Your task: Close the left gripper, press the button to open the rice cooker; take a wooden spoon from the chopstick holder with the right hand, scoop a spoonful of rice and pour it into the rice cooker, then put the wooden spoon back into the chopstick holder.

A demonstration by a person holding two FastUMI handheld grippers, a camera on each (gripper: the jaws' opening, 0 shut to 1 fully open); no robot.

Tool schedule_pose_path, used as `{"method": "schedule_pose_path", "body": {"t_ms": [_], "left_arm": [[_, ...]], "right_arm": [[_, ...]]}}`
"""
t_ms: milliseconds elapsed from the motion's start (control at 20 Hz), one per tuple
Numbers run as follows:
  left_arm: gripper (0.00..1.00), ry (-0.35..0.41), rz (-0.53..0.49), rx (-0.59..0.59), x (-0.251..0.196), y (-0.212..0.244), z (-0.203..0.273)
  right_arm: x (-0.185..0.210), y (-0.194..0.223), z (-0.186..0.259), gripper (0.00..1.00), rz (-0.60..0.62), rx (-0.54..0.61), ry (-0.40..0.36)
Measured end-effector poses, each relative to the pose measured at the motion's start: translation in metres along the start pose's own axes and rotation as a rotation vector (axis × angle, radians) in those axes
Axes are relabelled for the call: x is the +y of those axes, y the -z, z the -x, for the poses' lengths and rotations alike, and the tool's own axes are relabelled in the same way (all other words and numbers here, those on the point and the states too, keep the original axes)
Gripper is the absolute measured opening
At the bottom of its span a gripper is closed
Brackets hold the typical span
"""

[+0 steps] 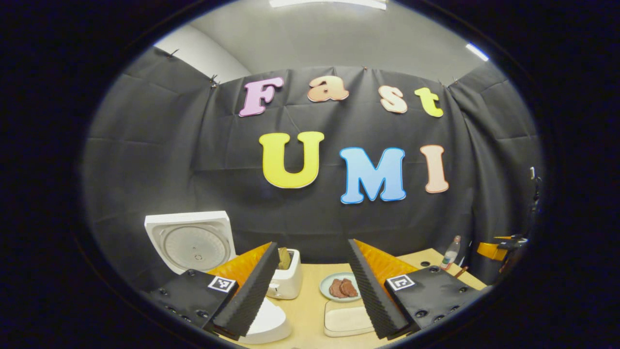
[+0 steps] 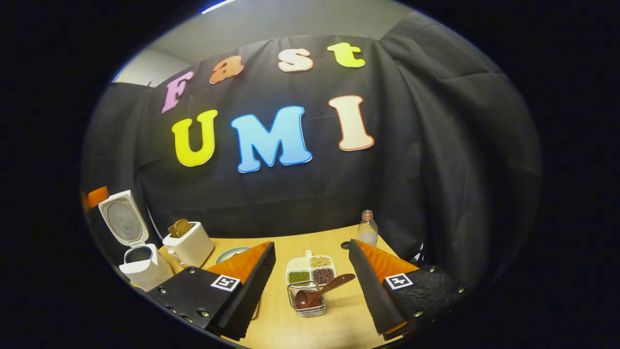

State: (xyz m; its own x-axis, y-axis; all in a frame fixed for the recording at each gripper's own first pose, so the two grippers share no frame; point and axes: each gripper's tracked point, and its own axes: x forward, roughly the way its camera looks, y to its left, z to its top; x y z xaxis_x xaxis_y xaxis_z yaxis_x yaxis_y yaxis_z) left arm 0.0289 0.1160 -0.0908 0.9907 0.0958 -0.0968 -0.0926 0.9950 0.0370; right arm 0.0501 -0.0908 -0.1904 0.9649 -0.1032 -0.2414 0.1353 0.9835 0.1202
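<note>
The white rice cooker (image 2: 140, 269) stands at the table's left with its lid (image 2: 123, 220) up. In the left gripper view that lid (image 1: 189, 245) rises behind my left finger and the cooker body (image 1: 269, 322) lies under it. My left gripper (image 1: 312, 245) is open and holds nothing. The wooden spoon (image 2: 322, 291) rests bowl-down in the wire chopstick holder (image 2: 307, 303), its handle leaning up to the right. A white divided dish (image 2: 311, 269) of grains and beans sits just behind it. My right gripper (image 2: 312, 245) is open above and in front of the holder, apart from the spoon.
A white toaster (image 2: 189, 245) with bread stands beside the cooker. A plate of meat slices (image 1: 341, 287) and a white rectangular dish (image 1: 348, 320) lie mid-table (image 1: 310, 310). A plastic bottle (image 2: 368, 230) stands at the far right corner. An orange gripper part (image 1: 499, 248) shows at the far right.
</note>
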Motion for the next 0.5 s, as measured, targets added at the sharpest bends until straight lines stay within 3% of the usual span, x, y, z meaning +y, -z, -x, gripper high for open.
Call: {"method": "schedule_pose_path", "body": {"t_ms": [200,500], "left_arm": [[0.96,-0.029,0.02,0.028,0.003,0.012,0.0],[0.97,-0.085,0.024,0.105,0.009,0.041,-0.006]], "right_arm": [[-0.026,0.041,-0.031,0.9,-0.063,0.066,0.037],[-0.039,0.094,-0.07,0.9,-0.132,0.168,0.01]]}}
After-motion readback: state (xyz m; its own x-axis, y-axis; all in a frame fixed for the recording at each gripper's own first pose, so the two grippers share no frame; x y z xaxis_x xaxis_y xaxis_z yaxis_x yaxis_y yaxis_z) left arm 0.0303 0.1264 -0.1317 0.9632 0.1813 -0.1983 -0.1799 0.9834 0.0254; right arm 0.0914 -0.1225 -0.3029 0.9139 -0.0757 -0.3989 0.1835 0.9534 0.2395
